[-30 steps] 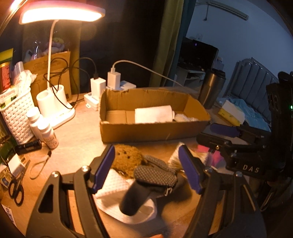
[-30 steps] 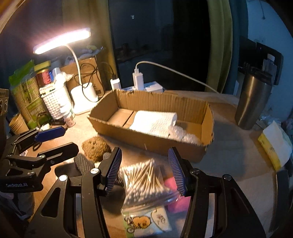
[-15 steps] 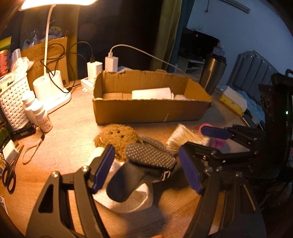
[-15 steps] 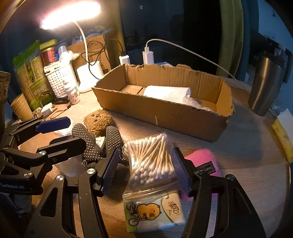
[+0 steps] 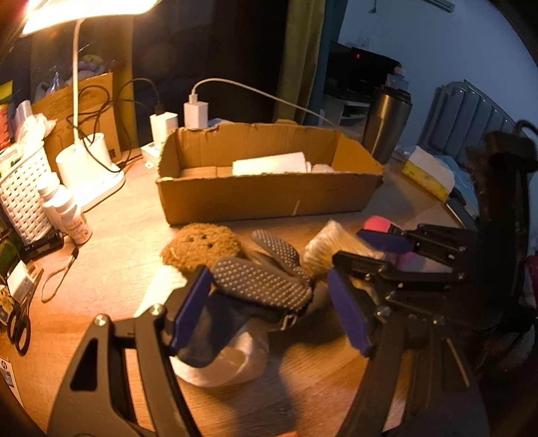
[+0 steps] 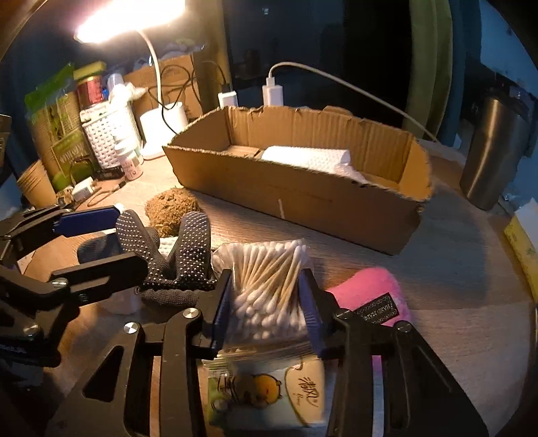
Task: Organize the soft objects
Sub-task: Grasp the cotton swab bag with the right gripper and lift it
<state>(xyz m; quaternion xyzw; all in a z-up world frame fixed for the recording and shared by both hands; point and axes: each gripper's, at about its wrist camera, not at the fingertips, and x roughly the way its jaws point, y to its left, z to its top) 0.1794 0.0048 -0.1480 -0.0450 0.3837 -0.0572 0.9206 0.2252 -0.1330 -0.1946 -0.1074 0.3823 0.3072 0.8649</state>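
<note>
A warm desk lamp (image 6: 134, 20) lights a wooden worktop (image 5: 111, 269) crowded with soft things. In the right wrist view, the right tool (image 6: 267, 309) has its two blue-padded fingers pressed against the sides of a clear bag of cotton swabs (image 6: 269, 285), pinching it; the bag's printed lower end, showing a yellow cartoon chick, lies between the tool's arms. A pink plush item (image 6: 366, 295) lies just beside the bag on its right, partly under the tool's right arm.

In the left wrist view, the left tool (image 5: 269, 309) is spread wide, its blue pads on either side of a dark grey sock with raised grip dots (image 5: 259, 285). Whether the pads touch the sock cannot be told. The sock rests on a white cloth (image 5: 218, 366). A second dotted sock (image 5: 275, 248) lies just behind it, and a brown fuzzy round toy with small dark eyes (image 5: 201, 247) sits beside both.

Behind these stands an open, shallow cardboard box (image 5: 269, 198) holding a folded white towel (image 5: 269, 166) and something pale beside it, too unclear to name. A steel tumbler (image 6: 494, 148) stands to the right of the box, and a white woven basket (image 5: 20, 195) and small white bottles (image 5: 67, 211) stand to the left near the lamp base.
</note>
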